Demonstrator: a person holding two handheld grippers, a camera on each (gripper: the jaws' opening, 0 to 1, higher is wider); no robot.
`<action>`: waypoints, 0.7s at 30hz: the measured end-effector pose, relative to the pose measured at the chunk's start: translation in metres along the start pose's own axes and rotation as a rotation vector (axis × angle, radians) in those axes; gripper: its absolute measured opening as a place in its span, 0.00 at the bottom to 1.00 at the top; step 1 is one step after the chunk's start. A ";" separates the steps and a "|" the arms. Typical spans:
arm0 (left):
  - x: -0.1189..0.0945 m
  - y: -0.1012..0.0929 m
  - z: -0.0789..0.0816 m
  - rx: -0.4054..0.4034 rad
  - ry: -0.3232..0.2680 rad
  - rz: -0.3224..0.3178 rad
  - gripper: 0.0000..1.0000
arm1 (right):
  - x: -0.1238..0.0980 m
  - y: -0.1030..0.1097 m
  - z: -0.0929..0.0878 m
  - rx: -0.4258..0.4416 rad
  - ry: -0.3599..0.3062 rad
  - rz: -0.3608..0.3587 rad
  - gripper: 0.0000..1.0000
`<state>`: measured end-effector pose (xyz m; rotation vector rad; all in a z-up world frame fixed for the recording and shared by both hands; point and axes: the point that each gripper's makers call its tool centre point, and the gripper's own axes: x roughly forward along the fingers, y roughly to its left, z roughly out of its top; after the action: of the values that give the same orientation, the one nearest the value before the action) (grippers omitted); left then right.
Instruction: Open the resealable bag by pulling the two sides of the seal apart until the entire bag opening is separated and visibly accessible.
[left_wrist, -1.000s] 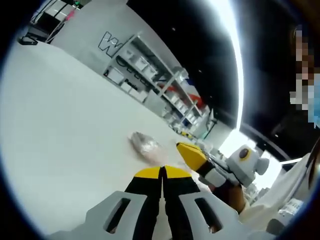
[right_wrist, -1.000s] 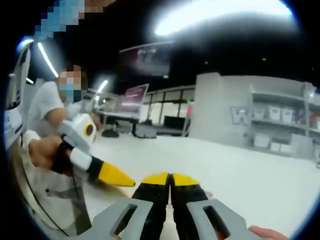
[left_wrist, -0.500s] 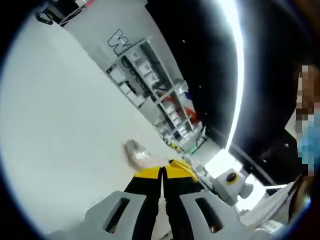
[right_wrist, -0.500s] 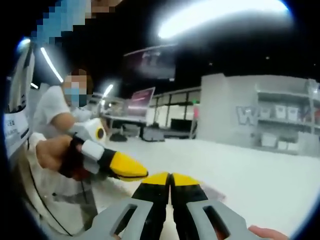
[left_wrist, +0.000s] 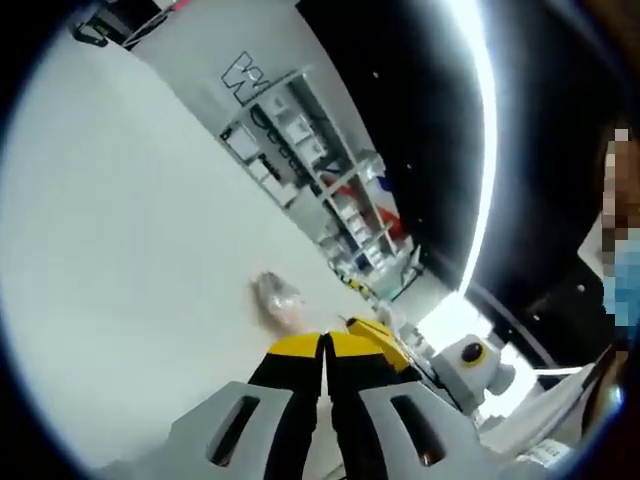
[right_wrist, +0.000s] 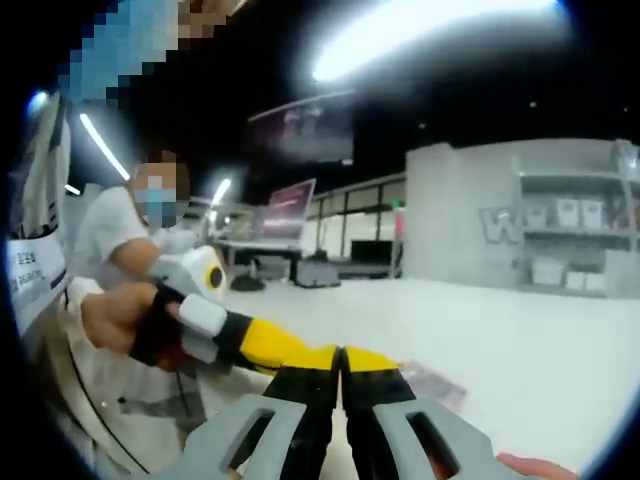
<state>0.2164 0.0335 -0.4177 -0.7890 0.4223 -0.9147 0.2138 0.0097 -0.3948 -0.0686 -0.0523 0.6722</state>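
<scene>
Both tools sit low over the white counter (left_wrist: 130, 250), tips nearly meeting, so this looks like the reach-in stage with the seal not yet gripped. In the left gripper view, the left hand-held gripper (left_wrist: 325, 345) rises from 6 o'clock with its yellow-tipped jaws pressed together and nothing visible between them. The resealable bag (left_wrist: 277, 298), a small crumpled clear shape, lies on the counter just beyond those tips toward 11 o'clock, and the right hand-held gripper (left_wrist: 380, 335) comes in from 4 o'clock, close beside it. In the right gripper view, that tool's own jaws are likewise clenched on nothing I can make out, the left one enters from 9 o'clock held by a hand (right_wrist: 118, 318), and a flat edge of the bag shows just past the tips at 3 o'clock. Whether either tip touches the bag cannot be told. By my judgement the next move calls for releasing both sets of jaws and pinching one side of the seal in each before drawing them apart.
</scene>
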 end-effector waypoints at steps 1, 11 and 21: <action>0.000 -0.001 0.000 0.001 -0.003 -0.003 0.01 | 0.000 0.000 0.000 -0.001 0.002 0.000 0.00; 0.000 0.001 -0.006 0.032 0.022 0.001 0.00 | -0.002 -0.004 0.003 0.001 -0.014 -0.014 0.00; 0.000 0.002 -0.013 0.070 0.053 0.007 0.00 | -0.002 -0.010 0.000 -0.002 0.003 -0.037 0.00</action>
<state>0.2098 0.0286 -0.4275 -0.7007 0.4369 -0.9407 0.2186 0.0009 -0.3940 -0.0700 -0.0514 0.6348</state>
